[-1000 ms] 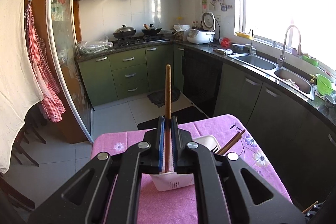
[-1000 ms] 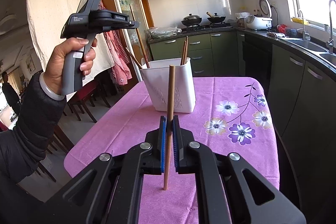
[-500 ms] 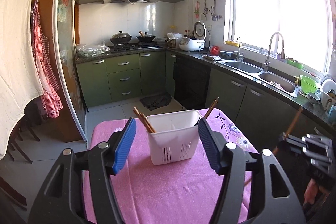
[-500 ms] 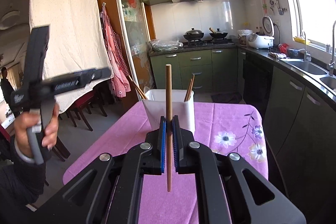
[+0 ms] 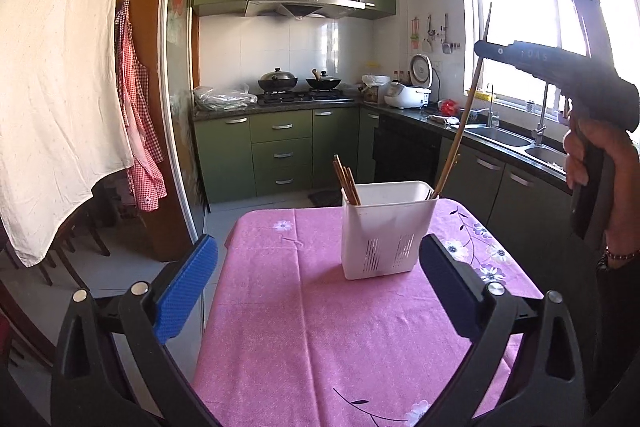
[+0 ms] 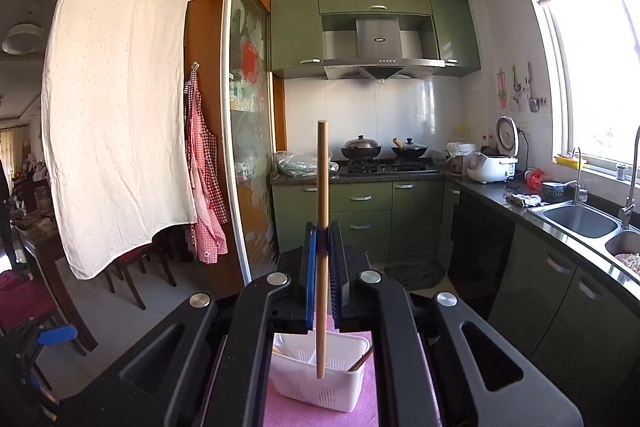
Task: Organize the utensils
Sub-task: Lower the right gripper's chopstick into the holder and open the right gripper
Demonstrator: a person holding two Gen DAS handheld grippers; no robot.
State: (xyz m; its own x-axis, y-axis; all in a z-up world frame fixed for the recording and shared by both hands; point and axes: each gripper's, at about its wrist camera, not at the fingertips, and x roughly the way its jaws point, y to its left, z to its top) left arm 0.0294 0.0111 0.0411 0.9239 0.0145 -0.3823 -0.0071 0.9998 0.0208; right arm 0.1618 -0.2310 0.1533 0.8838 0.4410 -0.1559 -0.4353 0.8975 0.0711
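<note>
A white utensil holder stands on the pink flowered tablecloth, with several wooden chopsticks leaning in its left corner. My left gripper is back from the holder; its jaws are opening wide and nothing is between the blue pads. My right gripper, held by a hand, is high on the right. It is shut on one chopstick that slants down to the holder's right corner. In the right wrist view the right gripper pinches that chopstick upright, its lower end over the holder.
The table's far edge lies just behind the holder, with tiled floor beyond. Green cabinets, a stove with two pans and a counter with a sink run along the back and right. A white cloth and chairs are on the left.
My left gripper let go of its chopstick, opened wide and drew back from the holder. My right gripper rose off the table with its chopstick and came over the holder.
</note>
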